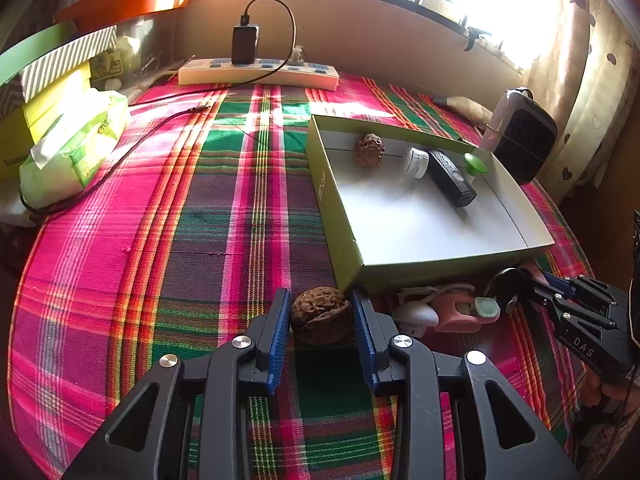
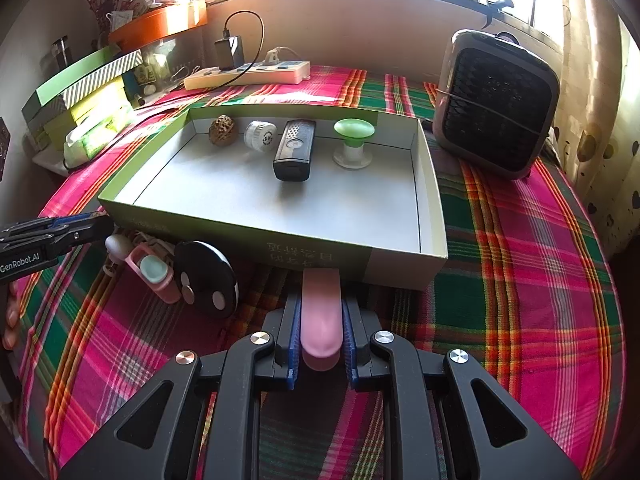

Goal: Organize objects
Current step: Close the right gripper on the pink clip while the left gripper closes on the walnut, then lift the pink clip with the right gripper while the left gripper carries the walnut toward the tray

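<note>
A brown walnut [image 1: 320,314] lies on the plaid cloth by the near corner of a green-sided box [image 1: 344,248]. My left gripper [image 1: 322,296] is shut on it, a blue pad against each side. In the right wrist view my right gripper [image 2: 322,300] is shut on a pink elongated object [image 2: 322,320] that lies against the front wall of the box [image 2: 240,228]. Along the box's far wall lie a second walnut [image 2: 221,130], a white jar [image 2: 260,136], a black remote-like device [image 2: 294,154] and a green-topped knob [image 2: 354,136].
Between the two grippers lie a white item [image 2: 118,246], a pink bottle with a pale cap [image 2: 156,274] and a black disc [image 2: 208,276]. A small fan [image 2: 496,104] stands right of the box. A power strip [image 1: 258,74], a cable and a tissue pack [image 1: 72,152] are on the far left.
</note>
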Motion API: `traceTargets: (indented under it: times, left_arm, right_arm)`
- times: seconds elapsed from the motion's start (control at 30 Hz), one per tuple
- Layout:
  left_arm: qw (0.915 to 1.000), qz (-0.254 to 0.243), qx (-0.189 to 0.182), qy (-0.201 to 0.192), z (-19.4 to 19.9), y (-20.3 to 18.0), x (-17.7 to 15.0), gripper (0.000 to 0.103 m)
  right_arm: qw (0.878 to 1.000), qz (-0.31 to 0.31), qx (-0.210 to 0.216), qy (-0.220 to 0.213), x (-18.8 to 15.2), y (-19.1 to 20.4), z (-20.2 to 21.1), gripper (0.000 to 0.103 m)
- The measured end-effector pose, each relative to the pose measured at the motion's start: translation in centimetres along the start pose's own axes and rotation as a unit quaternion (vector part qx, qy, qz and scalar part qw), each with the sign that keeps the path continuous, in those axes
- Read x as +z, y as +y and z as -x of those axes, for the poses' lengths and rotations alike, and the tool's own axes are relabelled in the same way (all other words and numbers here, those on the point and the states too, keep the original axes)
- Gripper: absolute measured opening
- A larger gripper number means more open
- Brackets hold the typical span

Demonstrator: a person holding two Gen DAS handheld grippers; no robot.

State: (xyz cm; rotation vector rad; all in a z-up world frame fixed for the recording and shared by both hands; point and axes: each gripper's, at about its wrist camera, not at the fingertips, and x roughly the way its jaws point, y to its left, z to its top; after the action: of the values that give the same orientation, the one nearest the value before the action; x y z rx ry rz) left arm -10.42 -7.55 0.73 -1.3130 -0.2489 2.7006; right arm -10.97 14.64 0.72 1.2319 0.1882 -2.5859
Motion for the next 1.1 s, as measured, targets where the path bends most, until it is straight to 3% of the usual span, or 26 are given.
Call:
traceTargets:
  times: [1.1]
  left_arm:
    - [0.9997,-0.002,0.011,-0.022,2.1,-0.2,0.1,0.029]
  right_arm:
    - [1.0,-0.006,0.007,-0.015,0.0,0.0,1.3,0.019]
